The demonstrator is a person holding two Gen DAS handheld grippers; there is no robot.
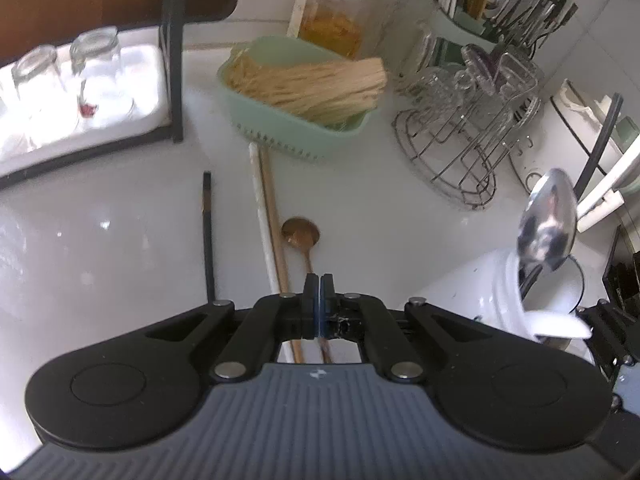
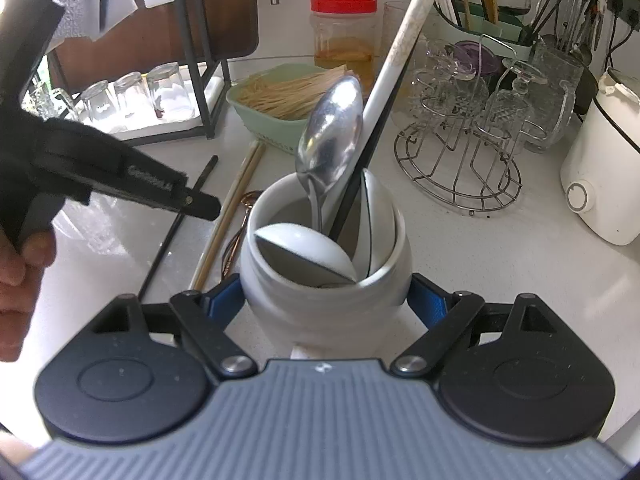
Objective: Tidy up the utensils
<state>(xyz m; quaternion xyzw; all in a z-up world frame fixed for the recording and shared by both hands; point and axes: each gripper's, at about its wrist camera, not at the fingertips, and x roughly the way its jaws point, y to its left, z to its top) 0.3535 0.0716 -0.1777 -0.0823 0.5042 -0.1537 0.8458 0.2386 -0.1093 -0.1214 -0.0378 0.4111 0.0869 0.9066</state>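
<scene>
My right gripper [image 2: 326,300] is shut on a white ceramic jar [image 2: 324,280], with its blue pads [image 2: 224,296] pressed on both sides. The jar holds a metal spoon [image 2: 332,136], white ceramic spoons [image 2: 304,252], a long white stick [image 2: 400,40] and a black chopstick. My left gripper [image 1: 319,292] is shut with nothing between its fingers, hovering over the counter left of the jar [image 1: 480,292]. Under it lie a wooden spoon [image 1: 301,232], a pale pair of chopsticks [image 1: 268,216] and a black chopstick [image 1: 207,236]. The left gripper [image 2: 200,206] also shows in the right wrist view.
A green basket of thin sticks [image 1: 280,128] sits behind the loose utensils, with a red-lidded jar [image 1: 340,12] behind it. A wire rack of glasses [image 1: 460,140] stands to the right, a black shelf with upturned glasses [image 1: 80,80] to the left. A white appliance [image 2: 600,168] is at far right.
</scene>
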